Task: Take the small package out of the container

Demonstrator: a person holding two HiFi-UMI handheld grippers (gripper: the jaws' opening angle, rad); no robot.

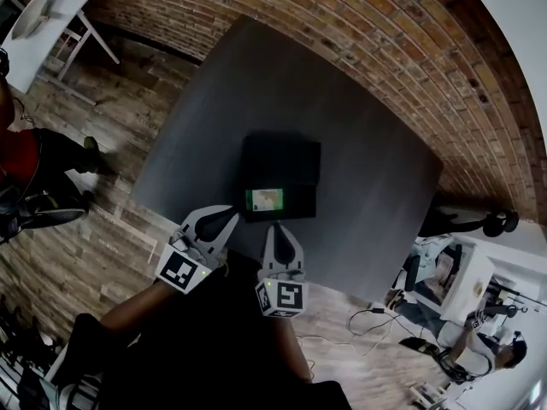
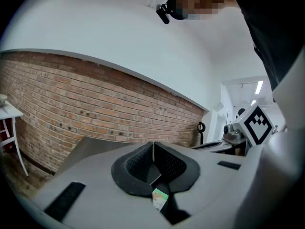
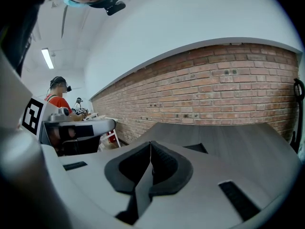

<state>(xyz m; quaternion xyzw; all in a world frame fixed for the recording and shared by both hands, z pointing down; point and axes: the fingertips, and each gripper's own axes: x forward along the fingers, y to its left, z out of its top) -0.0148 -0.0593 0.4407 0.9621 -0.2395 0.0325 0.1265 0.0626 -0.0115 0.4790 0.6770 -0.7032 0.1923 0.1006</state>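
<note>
Over the dark grey table (image 1: 367, 169), from the head view, a black container (image 1: 295, 156) sits near the middle, and there's the small package (image 1: 265, 199), green-faced, lying inside at the container's near-left corner. Both tools are hovering at the near edge. The left gripper (image 1: 232, 214) points in at an angle, its tip just beside that corner and close to the package. The right gripper (image 1: 280, 228) is alongside, its nose aimed at the container's near wall. A brick wall (image 1: 342, 32) runs behind the table, and there's wood flooring (image 1: 94, 118) off to the left.

Over to the left gripper view: the two jaws are pressed together along a thin seam, with nothing pinched between them. Through the gap beneath the jaws, a sliver of the green package (image 2: 160, 198) peeks out below, not held. The right gripper's marker cube (image 2: 258, 123) shows off to the side.

Now the right gripper view: the jaws are fully closed here too, pad against pad, and empty. Beyond them lie the bare tabletop and the brick wall, with a person in a red shirt (image 3: 56, 95) far off at the left.
</note>
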